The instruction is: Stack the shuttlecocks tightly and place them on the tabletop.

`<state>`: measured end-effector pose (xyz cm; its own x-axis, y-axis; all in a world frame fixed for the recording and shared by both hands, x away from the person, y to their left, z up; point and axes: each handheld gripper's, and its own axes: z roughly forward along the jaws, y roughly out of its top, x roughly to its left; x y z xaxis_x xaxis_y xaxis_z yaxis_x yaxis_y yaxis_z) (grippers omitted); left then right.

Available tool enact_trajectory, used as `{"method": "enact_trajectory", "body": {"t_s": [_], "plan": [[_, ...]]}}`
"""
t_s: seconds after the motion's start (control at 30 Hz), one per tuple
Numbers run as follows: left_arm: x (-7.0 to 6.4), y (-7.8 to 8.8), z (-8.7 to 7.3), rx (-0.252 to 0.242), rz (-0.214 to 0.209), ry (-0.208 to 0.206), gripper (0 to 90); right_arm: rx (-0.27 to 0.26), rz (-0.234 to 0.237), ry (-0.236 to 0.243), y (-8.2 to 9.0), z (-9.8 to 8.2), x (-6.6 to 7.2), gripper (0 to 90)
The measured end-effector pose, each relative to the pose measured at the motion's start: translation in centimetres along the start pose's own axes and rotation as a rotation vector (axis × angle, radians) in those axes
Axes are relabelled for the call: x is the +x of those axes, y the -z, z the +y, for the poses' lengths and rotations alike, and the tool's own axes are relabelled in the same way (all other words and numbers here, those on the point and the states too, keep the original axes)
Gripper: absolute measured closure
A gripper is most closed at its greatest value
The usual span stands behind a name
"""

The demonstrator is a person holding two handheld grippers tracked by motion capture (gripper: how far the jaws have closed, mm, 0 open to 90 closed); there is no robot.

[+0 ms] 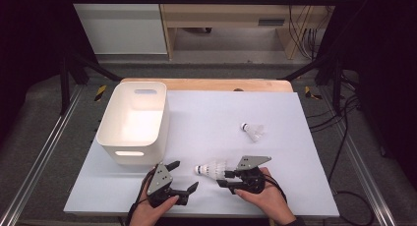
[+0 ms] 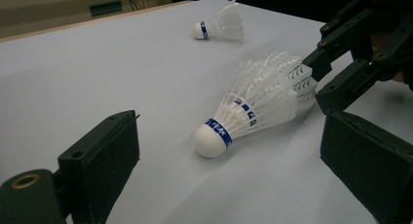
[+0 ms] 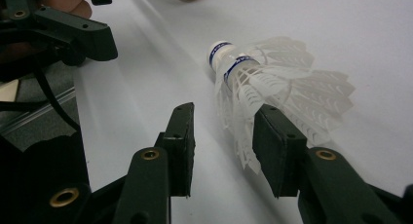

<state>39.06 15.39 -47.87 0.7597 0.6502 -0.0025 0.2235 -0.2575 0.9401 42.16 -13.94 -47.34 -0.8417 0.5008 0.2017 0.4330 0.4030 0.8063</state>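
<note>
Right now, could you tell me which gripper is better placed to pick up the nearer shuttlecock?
Probably the right gripper: its jaws already straddle the near shuttlecock's feather edge. The left gripper sits open beside it, off its cork end.

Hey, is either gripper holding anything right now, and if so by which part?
Nothing is held. The right gripper stands open around the feather rim of the near shuttlecock, which lies on the table; the left gripper is open.

shuttlecock (image 2: 253,107): white, blue band | bin (image 1: 133,123): white | claws: black
</note>
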Motion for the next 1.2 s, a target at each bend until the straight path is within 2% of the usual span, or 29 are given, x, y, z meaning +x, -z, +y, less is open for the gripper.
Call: {"method": "enact_trajectory", "body": {"t_s": [0.53, 0.87, 1.2], "plan": [[-0.03, -0.05, -0.02, 0.003, -0.004, 0.003, 7.0, -0.035, -0.020, -0.007, -0.08, 0.09, -0.33, 52.9], [0.00, -0.01, 0.03, 0.002, -0.004, 0.003, 7.0, -0.040, -0.086, -0.008, -0.20, 0.18, -0.34, 35.6], [-0.02, -0.05, 0.02, 0.005, -0.006, 0.003, 7.2, -0.042, -0.123, -0.009, -0.18, 0.16, -0.47, 28.9]]}}
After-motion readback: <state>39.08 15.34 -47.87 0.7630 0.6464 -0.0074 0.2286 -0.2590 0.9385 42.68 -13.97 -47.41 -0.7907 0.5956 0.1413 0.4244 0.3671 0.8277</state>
